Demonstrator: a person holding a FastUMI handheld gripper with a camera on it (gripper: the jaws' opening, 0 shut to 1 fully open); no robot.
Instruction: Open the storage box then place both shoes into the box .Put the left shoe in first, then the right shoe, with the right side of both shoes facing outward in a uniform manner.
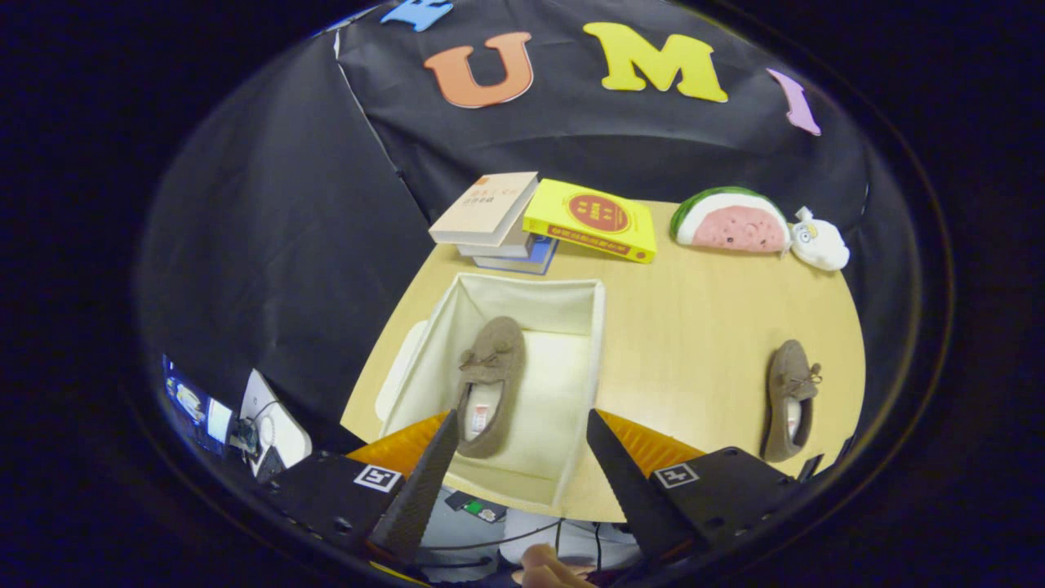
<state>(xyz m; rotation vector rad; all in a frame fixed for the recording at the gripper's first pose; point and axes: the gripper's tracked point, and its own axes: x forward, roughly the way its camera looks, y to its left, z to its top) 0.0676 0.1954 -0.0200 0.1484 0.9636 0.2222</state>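
Gripper (522, 425) sits at bottom centre of the frame, jaws spread wide w/ nothing between the fingers (424, 482); each finger is mounted on a block w/ a small square marker tag. Just below them, at the very bottom edge, part of a hand (545, 572) shows, plus some cables. Directly ahead of & partly between the fingertips is the box (571, 392), open-topped, cream fabric, standing on the table (694, 343) in the lower-centre of the frame; a pale flap or lid piece sticks out along its left wall, can't tell which. Inside it, toward the left wall, lies one brown shoe (488, 384) w/ a little bow, toe pointing away from the camera, heel near the left fingertip; rest of the box floor is bare. 2nd shoe (790, 400) lies on the table well apart, at lower right, same toe-away heading, heel close to the table's near edge. Beyond the box, at upper centre, a stack of books (494, 220) & a yellow book (592, 219) leaning just beside it. Upper right: watermelon plush (731, 222) touching a small white plush (819, 241). Lower left, off the table, some devices (245, 425), too blurred to tell.
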